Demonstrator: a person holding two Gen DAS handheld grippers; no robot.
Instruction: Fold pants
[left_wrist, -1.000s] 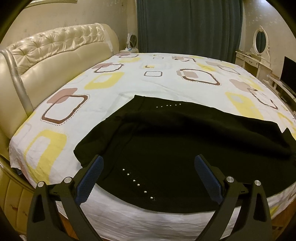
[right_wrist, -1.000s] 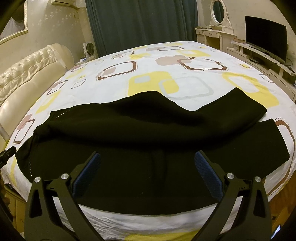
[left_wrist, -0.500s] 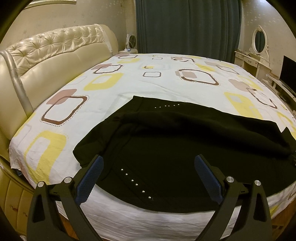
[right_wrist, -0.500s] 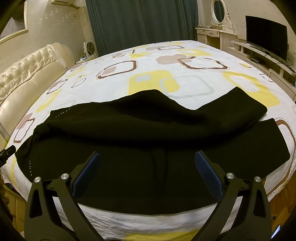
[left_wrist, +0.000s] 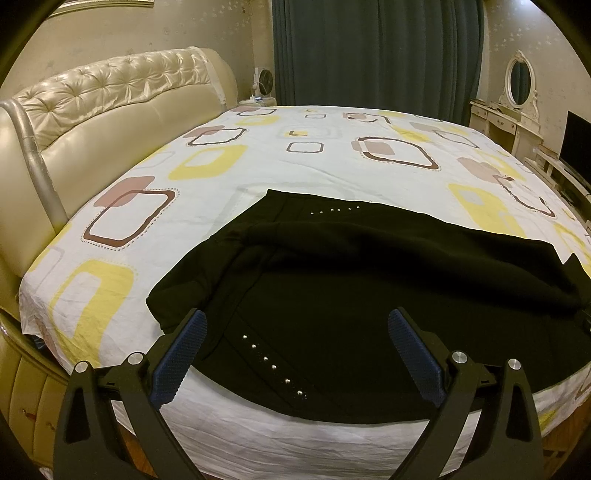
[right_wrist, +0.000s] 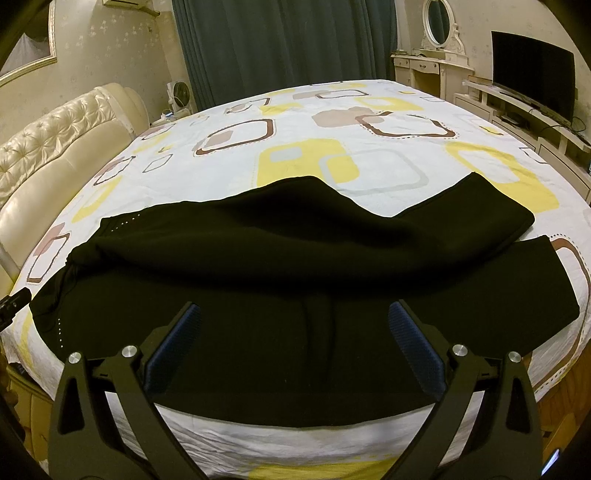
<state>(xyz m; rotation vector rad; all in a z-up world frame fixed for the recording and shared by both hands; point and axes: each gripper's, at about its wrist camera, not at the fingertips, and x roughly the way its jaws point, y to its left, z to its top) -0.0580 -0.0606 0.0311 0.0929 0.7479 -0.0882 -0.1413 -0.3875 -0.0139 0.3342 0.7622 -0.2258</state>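
Black pants (left_wrist: 369, 280) lie spread across the near part of the bed, one leg lying loosely over the other. Small silver studs (left_wrist: 273, 365) mark the waist end at the left. In the right wrist view the pants (right_wrist: 295, 258) stretch from the waist at the left to the two leg ends (right_wrist: 517, 236) at the right. My left gripper (left_wrist: 295, 332) is open and empty, hovering above the near waist end. My right gripper (right_wrist: 295, 325) is open and empty, above the middle of the near leg.
The bed (left_wrist: 332, 158) has a white sheet with yellow and brown squares. A padded cream headboard (left_wrist: 92, 110) stands at the left. A dressing table with a mirror (right_wrist: 436, 55) and a TV (right_wrist: 532, 70) stand at the right. Dark curtains (left_wrist: 376, 55) hang behind.
The left wrist view has shifted slightly; the pants appear a little lower and left in it. The right view is almost unchanged. Both grippers stay open.
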